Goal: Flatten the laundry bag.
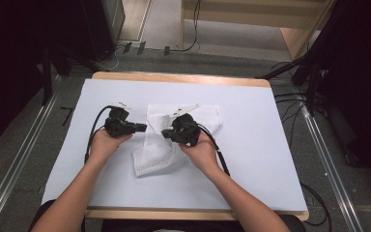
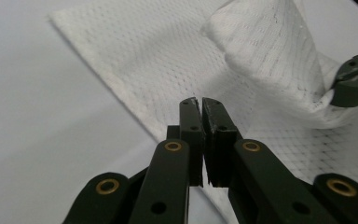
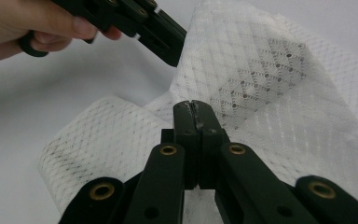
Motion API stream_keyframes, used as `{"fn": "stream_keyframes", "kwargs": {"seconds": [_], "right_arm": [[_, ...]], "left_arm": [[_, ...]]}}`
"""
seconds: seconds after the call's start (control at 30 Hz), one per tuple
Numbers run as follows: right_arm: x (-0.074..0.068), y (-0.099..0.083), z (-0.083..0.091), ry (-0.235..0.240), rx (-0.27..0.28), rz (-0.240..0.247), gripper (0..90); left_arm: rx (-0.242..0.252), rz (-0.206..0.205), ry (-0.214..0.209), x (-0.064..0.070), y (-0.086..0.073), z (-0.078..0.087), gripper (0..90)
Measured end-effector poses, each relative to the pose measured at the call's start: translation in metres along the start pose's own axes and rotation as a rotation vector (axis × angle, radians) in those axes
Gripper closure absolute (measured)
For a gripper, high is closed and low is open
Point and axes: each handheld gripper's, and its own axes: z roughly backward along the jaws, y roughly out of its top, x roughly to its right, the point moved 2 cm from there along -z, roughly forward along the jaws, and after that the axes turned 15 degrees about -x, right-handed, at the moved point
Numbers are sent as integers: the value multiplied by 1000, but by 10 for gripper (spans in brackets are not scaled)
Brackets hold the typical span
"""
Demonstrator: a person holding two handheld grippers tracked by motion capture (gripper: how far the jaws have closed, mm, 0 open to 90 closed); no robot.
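Currently folding a white mesh cloth (image 1: 174, 137) lying mid-bench on the white sheet, nearer the far edge. Left gripper (image 2: 200, 103): jaws pressed together, clenched on nothing, hovering over the cloth's left edge. Right gripper (image 3: 194, 106): jaws closed; whether they pinch the raised fold I cannot tell. Best practice, I'd judge: carry the fold low and square its edges before letting go.
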Motion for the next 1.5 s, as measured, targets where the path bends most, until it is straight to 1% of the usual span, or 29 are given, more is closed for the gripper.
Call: {"fn": "stream_keyframes", "kwargs": {"seconds": [0.03, 0.1, 0.17, 0.23, 0.33, 0.37, 0.43, 0.53, 0.57, 0.6, 0.73, 0.77, 0.8, 0.87, 1.03, 1.17, 1.3, 1.37, 1.4, 1.5], "right_arm": [[0, -1, 0, 2, 0, 1, 900], [1, -2, 0, 0, -1, -1, 900], [1, -3, 0, 6, -1, -8, 900], [1, -5, 1, 10, 2, -12, 900], [1, -8, 3, 16, 4, -15, 900], [2, -9, 3, 16, 3, -19, 900], [1, -13, 6, 16, 2, -26, 900], [1, -20, 11, 15, 8, -28, 900], [1, -26, 16, 12, 9, -35, 900], [1, -26, 16, 12, 9, -35, 900], [6, -42, 26, 1, 16, -54, 900], [7, -50, 32, -5, 13, -71, 900], [7, -50, 32, -5, 13, -71, 900], [9, -58, 36, -9, 14, -80, 900], [8, -75, 45, -6, 15, -109, 900], [8, -86, 49, -5, 12, -121, 900], [7, -96, 52, 11, -3, -137, 898], [7, -100, 54, 11, -1, -138, 857], [7, -102, 57, 14, 5, -140, 839], [9, -105, 67, 4, 25, -143, 793]], "left_arm": [[-3, -4, 5, -1, 1, -3, 887], [-7, 9, -7, -4, 1, -11, 887], [-14, 10, -15, -5, 1, -17, 887], [-33, -2, -8, -3, 0, -22, 887], [-70, -20, 30, -1, -1, -27, 886], [-69, -25, 34, -1, -2, -29, 887], [-68, -20, 33, -1, -2, -29, 891], [-67, -28, 43, -1, -2, -29, 900], [-66, -30, 46, 0, -2, -30, 900], [-67, -29, 46, -1, -2, -30, 900], [-67, -25, 42, -2, -2, -30, 900], [-67, -27, 46, -2, -2, -30, 900], [-68, -29, 48, -1, -1, -30, 900], [-71, -30, 47, -2, -1, -30, 900], [-65, -24, 45, -3, -1, -30, 900], [-61, -23, 49, -2, -1, -30, 900], [-65, -26, 48, -3, -1, -30, 900], [-63, -24, 48, -3, -1, -30, 900], [-62, -21, 48, -2, -1, -30, 900], [-65, -23, 47, -3, -1, -30, 900]]}}
